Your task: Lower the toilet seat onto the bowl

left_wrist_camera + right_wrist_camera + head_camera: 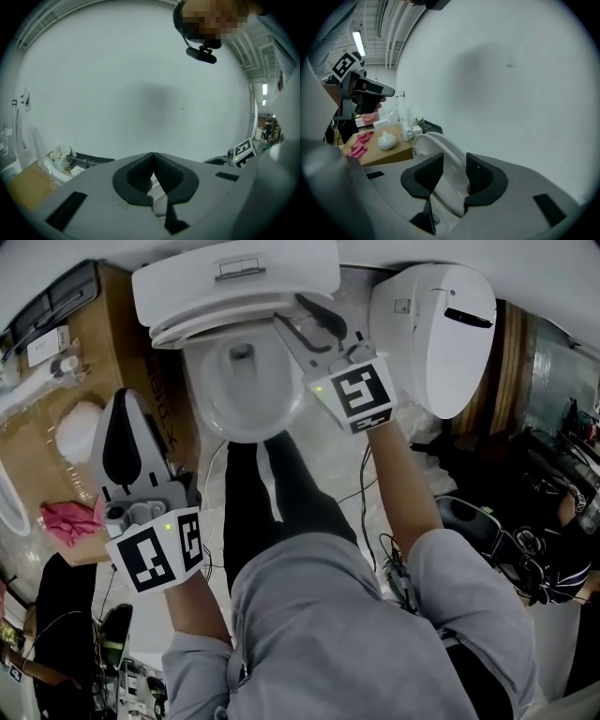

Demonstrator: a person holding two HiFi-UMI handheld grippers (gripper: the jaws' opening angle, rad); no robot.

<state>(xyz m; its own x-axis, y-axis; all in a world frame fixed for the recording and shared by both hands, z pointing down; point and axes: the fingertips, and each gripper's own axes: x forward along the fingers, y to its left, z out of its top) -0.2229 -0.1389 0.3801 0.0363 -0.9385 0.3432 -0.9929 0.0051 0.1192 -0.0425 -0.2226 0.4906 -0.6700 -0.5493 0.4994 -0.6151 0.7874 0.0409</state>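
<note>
The white toilet stands at the top of the head view, its tank lid [234,277] behind the bowl [239,381]. The white seat [286,395] rings the bowl opening, low over it. My right gripper [305,322] reaches the seat's right side near the hinge. In the right gripper view its jaws [454,171] stand open with the seat's rim [436,150] running between the pads, which do not squeeze it. My left gripper [122,399] hangs left of the toilet, apart from it. Its jaws [153,161] are shut, tips together, holding nothing, facing a bare white wall.
A second white toilet unit [441,334] stands right of the bowl. A cardboard box [84,362] at the left carries a white wad [80,427] and a pink cloth [66,521]. The person's legs [281,493] stand before the bowl. Cables [375,521] lie on the floor.
</note>
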